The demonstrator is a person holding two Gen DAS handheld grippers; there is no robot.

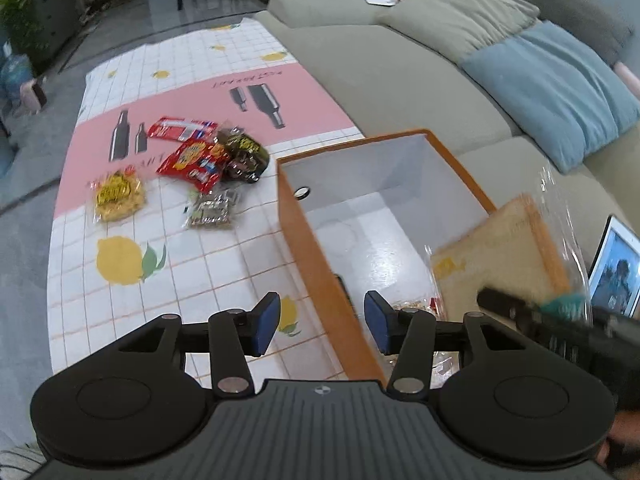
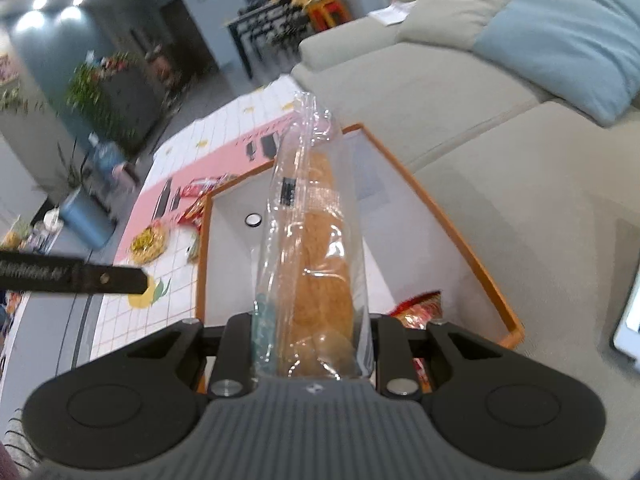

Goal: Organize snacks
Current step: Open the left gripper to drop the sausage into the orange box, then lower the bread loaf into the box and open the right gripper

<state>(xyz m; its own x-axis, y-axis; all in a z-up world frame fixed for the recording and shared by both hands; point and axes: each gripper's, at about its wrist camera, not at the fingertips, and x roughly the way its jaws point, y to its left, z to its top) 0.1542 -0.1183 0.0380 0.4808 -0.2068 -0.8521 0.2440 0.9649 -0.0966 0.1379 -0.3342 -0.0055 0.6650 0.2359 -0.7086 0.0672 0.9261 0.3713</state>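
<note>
On the tiled, lemon-printed tablecloth (image 1: 224, 264) an orange box (image 1: 320, 276) with a white inside is set, open-topped; a red snack packet (image 2: 420, 308) is seen in its near corner. Above the box a bagged bread loaf (image 2: 320, 264) is pinched by the right gripper (image 2: 314, 344). The left gripper (image 1: 322, 322) is spread, with nothing between its pads. More snack packets (image 1: 192, 160) are scattered on the pink band. A beige sofa (image 1: 400, 80) with a blue cushion (image 1: 560, 92) is seen beside the table.
</note>
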